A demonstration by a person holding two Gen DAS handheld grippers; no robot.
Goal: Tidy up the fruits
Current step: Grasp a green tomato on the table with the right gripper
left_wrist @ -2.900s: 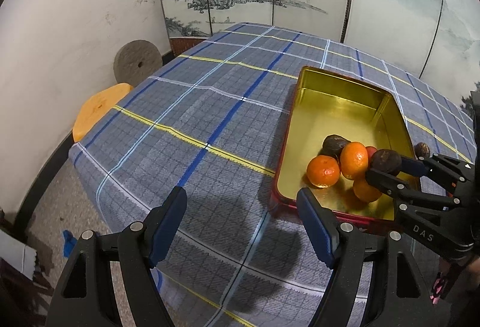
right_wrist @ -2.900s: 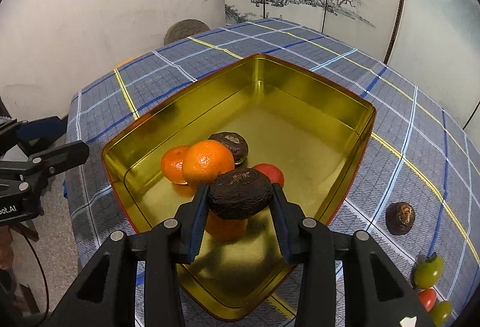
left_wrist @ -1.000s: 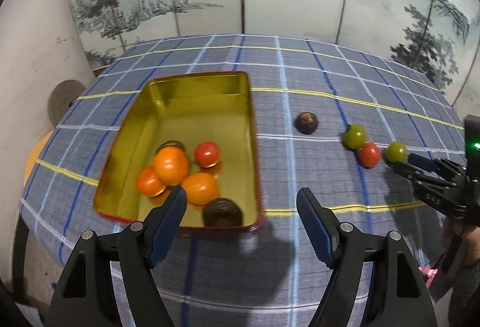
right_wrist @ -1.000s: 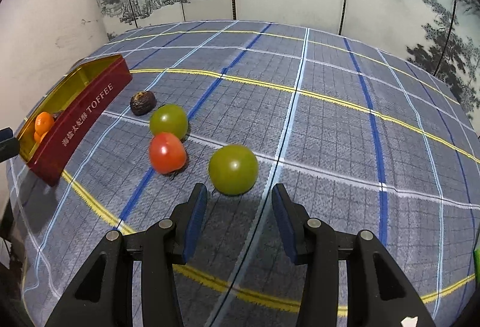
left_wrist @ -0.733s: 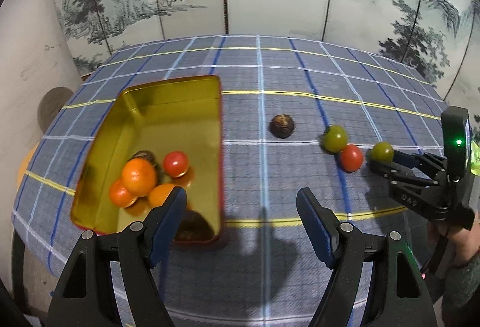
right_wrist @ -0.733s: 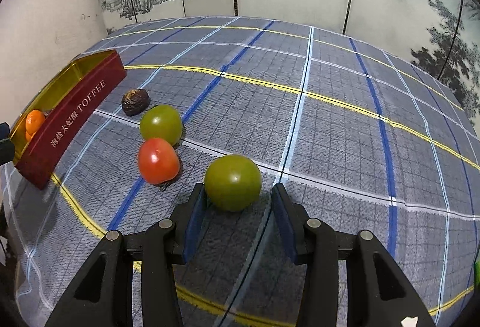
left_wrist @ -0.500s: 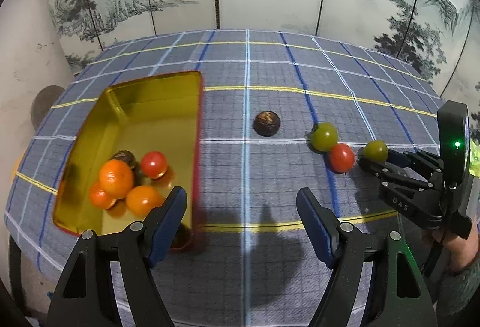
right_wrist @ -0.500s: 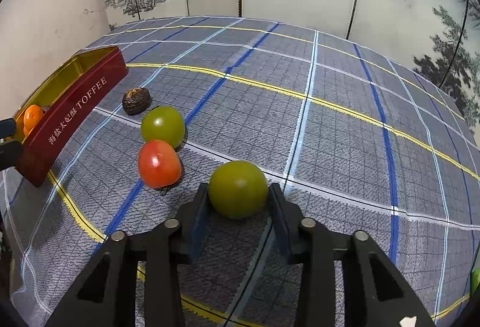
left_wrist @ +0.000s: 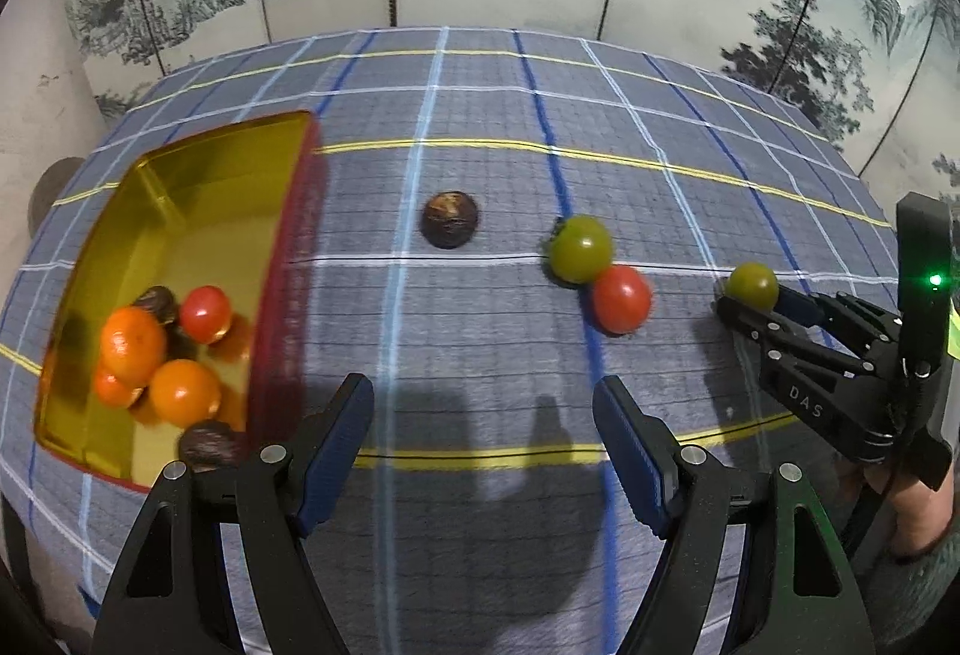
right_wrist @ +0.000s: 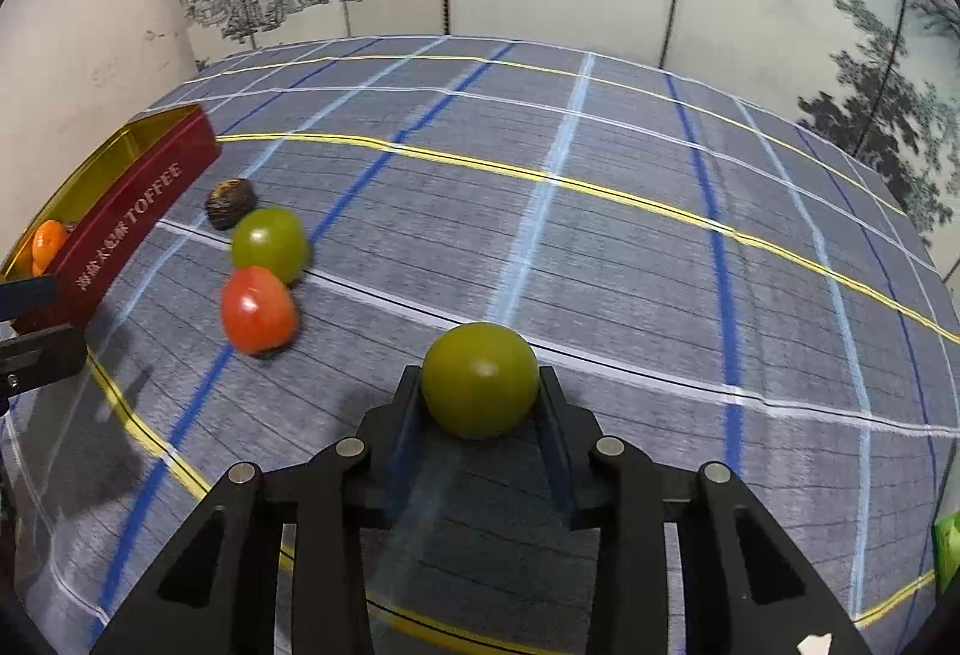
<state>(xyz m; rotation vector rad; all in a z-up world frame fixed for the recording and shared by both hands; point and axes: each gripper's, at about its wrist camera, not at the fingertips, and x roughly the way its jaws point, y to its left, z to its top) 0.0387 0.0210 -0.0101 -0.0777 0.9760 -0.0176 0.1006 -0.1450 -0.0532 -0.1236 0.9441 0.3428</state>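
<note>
While angled downward, right claw [right_wrist: 480, 397] grips green tomato [right_wrist: 479, 379].

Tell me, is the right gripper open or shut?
Shut on the green tomato: the right gripper has just closed, both pads pressing its sides.

Right gripper [right_wrist: 480, 391] angled downward, jaws just closed, pads pressing a green tomato [right_wrist: 479, 377], left gripper [left_wrist: 483, 436] gaping wide, empty
</note>
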